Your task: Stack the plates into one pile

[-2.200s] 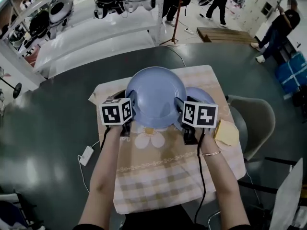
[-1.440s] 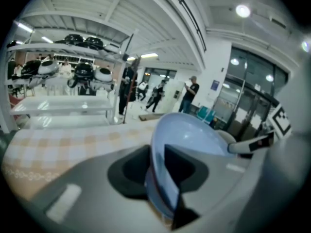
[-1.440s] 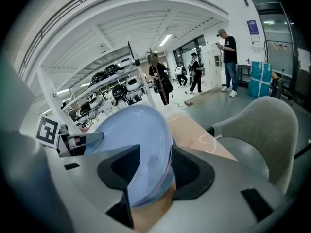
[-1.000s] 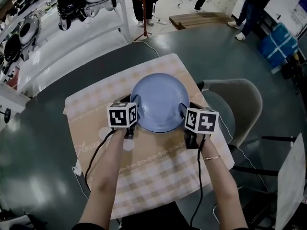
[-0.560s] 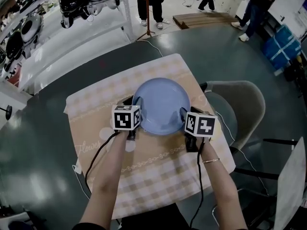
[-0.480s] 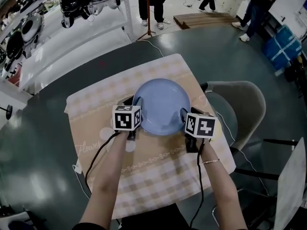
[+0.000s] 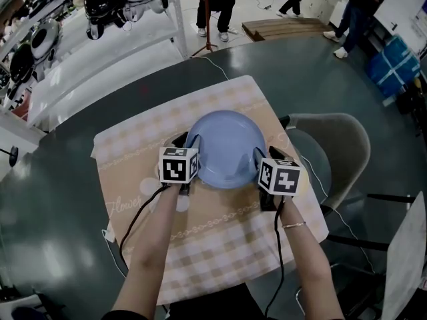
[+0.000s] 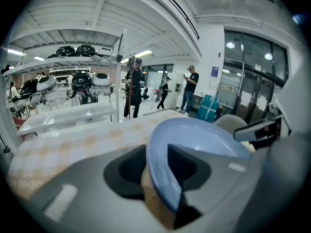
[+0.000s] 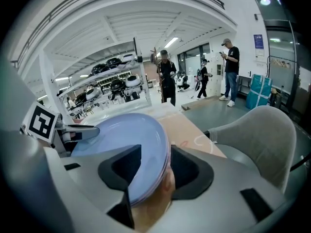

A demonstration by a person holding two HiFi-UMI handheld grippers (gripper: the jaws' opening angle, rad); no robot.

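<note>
**Head view:** Blue plates (image 7: pixel 225 145) are seen as a single round outline at the centre of one checked cloth (image 7: pixel 200 245), which is spread on the dark round worktop (image 7: pixel 60 199). Two grippers are counted. The left gripper (image 7: pixel 187 145) is set at the pile's 8 o'clock and the right gripper (image 7: pixel 260 157) at its 4 o'clock. One grey chair (image 7: pixel 333 145) is drawn up at the cloth's 3 o'clock. The number of plates in the pile cannot be told from above.

**Left gripper view:** The near rim is shown standing between the left fingers (image 8: pixel 126 171), which are being opened. The pile is seen resting on the cloth. The right gripper is caught across the plates at 3 o'clock.

**Right gripper view:** A layered edge, hidden from the head camera, is revealed. Two rims are counted, one lying on the other. The right fingers (image 9: pixel 192 171) are closed against that edge. The left gripper's marker cube is pictured at 9 o'clock.
</note>
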